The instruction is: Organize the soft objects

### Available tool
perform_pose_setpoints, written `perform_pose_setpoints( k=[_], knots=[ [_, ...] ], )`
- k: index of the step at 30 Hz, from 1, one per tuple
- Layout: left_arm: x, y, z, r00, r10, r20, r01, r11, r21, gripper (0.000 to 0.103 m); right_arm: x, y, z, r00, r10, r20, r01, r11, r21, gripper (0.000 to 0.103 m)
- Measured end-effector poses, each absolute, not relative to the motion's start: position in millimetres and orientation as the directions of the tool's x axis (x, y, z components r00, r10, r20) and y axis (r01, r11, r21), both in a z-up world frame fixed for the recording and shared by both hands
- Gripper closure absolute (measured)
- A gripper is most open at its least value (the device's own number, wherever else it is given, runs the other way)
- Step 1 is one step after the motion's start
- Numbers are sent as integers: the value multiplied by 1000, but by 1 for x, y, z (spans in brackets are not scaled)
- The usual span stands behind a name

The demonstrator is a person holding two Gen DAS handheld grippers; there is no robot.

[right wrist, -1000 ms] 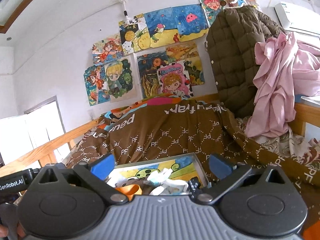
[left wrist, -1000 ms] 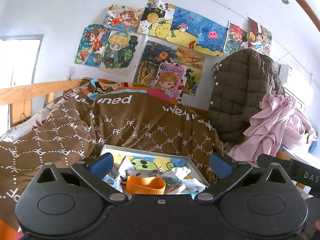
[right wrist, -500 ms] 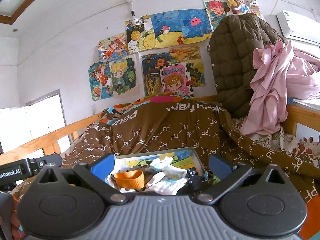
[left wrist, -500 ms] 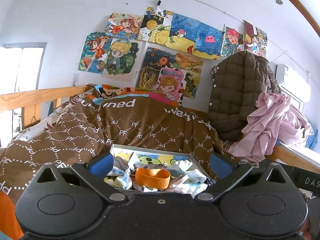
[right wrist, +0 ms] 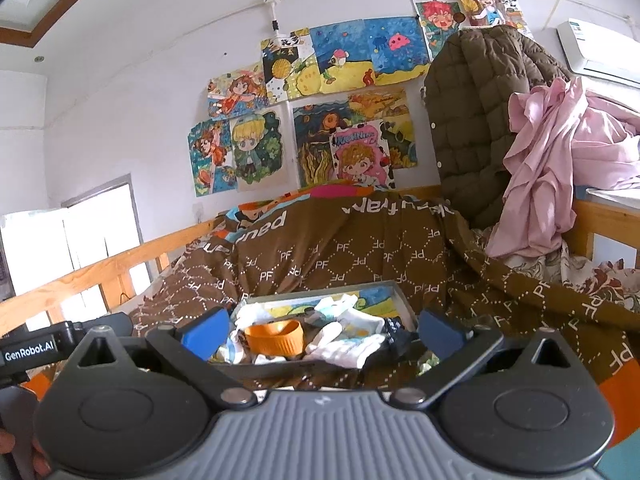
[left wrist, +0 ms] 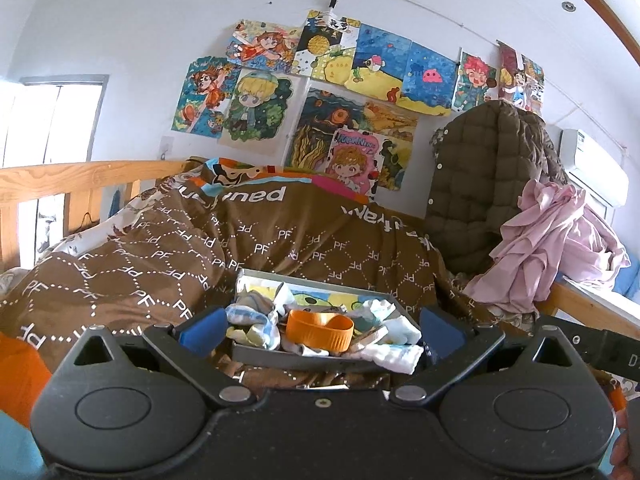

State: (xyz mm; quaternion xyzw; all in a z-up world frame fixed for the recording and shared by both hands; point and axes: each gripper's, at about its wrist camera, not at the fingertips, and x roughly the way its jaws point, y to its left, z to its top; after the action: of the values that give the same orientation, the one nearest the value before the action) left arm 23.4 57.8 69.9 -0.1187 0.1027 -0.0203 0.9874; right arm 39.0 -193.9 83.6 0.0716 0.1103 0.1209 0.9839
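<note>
On the bed, over the brown quilt with white letters [left wrist: 280, 248], sits a flat grey tray with a bright picture on its bottom [left wrist: 304, 358]. In the tray lies a heap of small soft things: white and pale blue rolled socks [left wrist: 256, 320], a white folded cloth [left wrist: 394, 354] at the tray's right front corner, and a dark sock [right wrist: 394, 338] hanging over the right edge. An orange bendy ring [left wrist: 320, 330] stands in the middle of the heap, touching the socks.

The left tongs [left wrist: 320, 322] are wide open and hold nothing. The right tongs [right wrist: 320, 326] are wide open too, and also hold nothing. Both hang in front of the tray's near edge, side by side, with the heap showing between their blue tips.

I think the sorting has not started yet and this is the reaching step. Next, one pair of tongs should go down over a single soft thing, like the white cloth, and close gently on it. The things are tangled, so a pull may drag others along.
</note>
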Motion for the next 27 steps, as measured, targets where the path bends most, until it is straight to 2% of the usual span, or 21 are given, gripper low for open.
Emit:
perform_pose_setpoints(
  k=[11,27],
  knots=[
    [-3,56,61,976,-59,-209,12,976,-219,1,21,-191,75,942,247,-229,-210,962,175,0],
    [-10,61,43,950,-14,-311,-49,980,-193,1,20,-189,60,917,244,-315,-193,964,185,0]
  ],
)
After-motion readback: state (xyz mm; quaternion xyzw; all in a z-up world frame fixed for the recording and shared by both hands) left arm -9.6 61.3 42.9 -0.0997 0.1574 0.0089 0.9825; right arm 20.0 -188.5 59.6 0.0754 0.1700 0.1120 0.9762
